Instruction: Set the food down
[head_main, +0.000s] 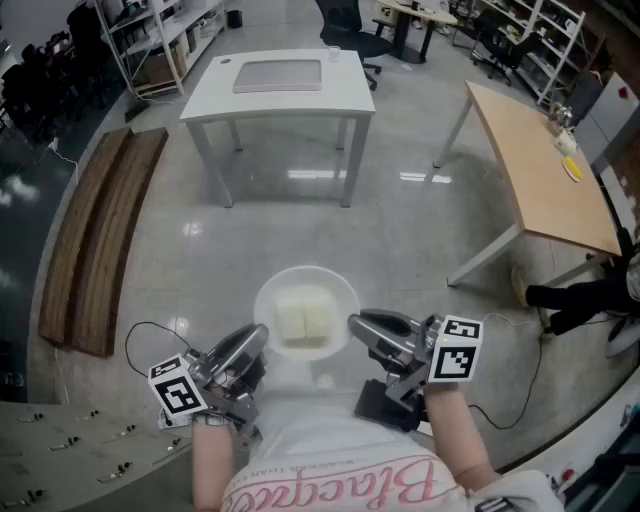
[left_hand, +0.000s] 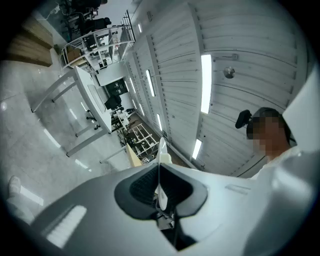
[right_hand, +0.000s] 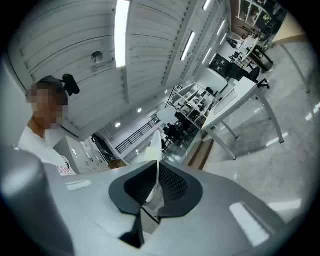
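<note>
Between the left gripper's (left_hand: 160, 189) jaws sits the thin white rim of a plate (left_hand: 161, 159), seen edge-on, and the dark pads are pressed together on it. On the far side, the right gripper (right_hand: 155, 188) is clamped on the opposite rim (right_hand: 154, 148) in the same way, its jaws closed on the plate's edge. From the head view, the left gripper (head_main: 256, 338) and right gripper (head_main: 356, 324) reach inward toward each other, and the plate (head_main: 264, 298) hangs between their tips, above the floor (head_main: 400, 230) and just in front of the person's white shirt (head_main: 330, 450). Food (head_main: 304, 320) lies in the middle of the plate, midway between the two grippers: two pale yellowish blocks side by side, touching. Beyond the grippers, well ahead of the plate, stands a white table (head_main: 300, 103) with a grey mat (head_main: 278, 75) on top. Ahead and to the right of the right gripper is a wooden table (head_main: 540, 170). Off to the left of the left gripper, long brown planks (head_main: 100, 240) lie flat on the floor. Shelving (head_main: 150, 30) lines the far edges of the room.
</note>
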